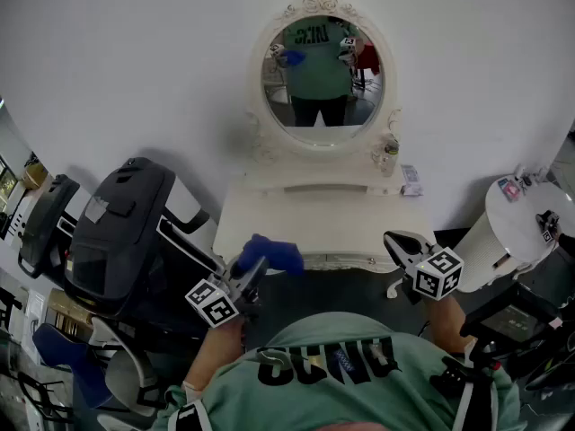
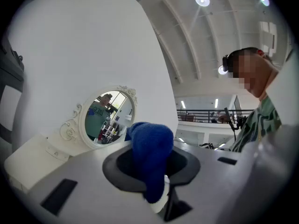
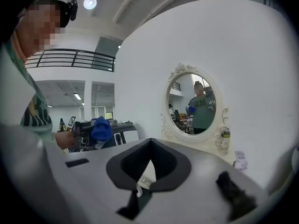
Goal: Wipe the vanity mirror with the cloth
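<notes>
The left gripper (image 1: 252, 274) has its jaws clamped on a blue cloth (image 1: 270, 253). In the left gripper view the cloth (image 2: 151, 157) bulges up out of the jaws in a thick rounded wad and hides most of them. The gripper is held low, just in front of the near edge of a white dressing table (image 1: 305, 221), well short of the glass.

The right gripper (image 1: 403, 246) hangs at the table's right front corner. Its jaws are drawn together with nothing between them, and the right gripper view shows the dark pads (image 3: 161, 160) meeting at a point.

The oval mirror (image 1: 323, 77) stands upright at the back of the table against a white wall (image 1: 135, 70), in a cream frame with a carved crest. The glass reflects a person in a green shirt. A small bottle (image 1: 388, 156) stands beside the frame's lower right and a small card (image 1: 411, 180) lies just beyond it. A black machine (image 1: 117, 232) stands left of the table, and a round white table (image 1: 521, 227) stands to the right
</notes>
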### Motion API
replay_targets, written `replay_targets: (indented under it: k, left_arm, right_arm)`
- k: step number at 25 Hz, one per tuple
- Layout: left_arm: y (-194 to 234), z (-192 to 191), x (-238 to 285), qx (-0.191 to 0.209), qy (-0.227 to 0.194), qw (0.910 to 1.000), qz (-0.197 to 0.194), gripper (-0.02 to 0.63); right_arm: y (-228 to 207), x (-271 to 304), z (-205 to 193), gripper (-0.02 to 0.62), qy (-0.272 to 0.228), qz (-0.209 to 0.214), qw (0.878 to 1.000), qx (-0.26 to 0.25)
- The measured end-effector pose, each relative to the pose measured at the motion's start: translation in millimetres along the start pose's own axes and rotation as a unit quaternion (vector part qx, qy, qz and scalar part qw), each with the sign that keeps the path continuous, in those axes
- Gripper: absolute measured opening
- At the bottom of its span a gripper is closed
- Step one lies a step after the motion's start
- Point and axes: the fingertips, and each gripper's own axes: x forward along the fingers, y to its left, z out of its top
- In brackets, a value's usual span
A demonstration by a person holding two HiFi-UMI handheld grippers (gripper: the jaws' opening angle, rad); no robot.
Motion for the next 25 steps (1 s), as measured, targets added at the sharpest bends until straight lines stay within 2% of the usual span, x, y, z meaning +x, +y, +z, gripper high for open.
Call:
replay_targets:
  k: [9, 13, 18, 25]
  left_arm:
    - [-1.7, -1.2, 0.3, 0.001, -0.003, 1.0, -0.002, 0.094]
    - [-1.7, -4.1, 10.7, 0.003, -0.001, 1.0, -0.004, 0.094]
    - [-5.0, -11.9, 36.7, 0.002, 0.0, 1.0, -0.005, 0.094]
    - [-30.9, -35.2, 104.1, -0.006, 0.004, 0.9999, -0.013, 0.094]
  right_arm:
    - [2.0, 0.7, 2.1, 0.011, -0.005, 0.003, 1.0, -0.01]
    - [-11.5, -2.1, 2.7, 0.012, -0.014, -0.004, 1.0, 0.009]
    - [-30.6, -15.5, -1.8, 0.012, -0.017, 0.002, 1.0, 0.02]
    - [-82.8, -54.3, -1.0, 0.012, -0.014, 0.008, 1.0, 0.023]
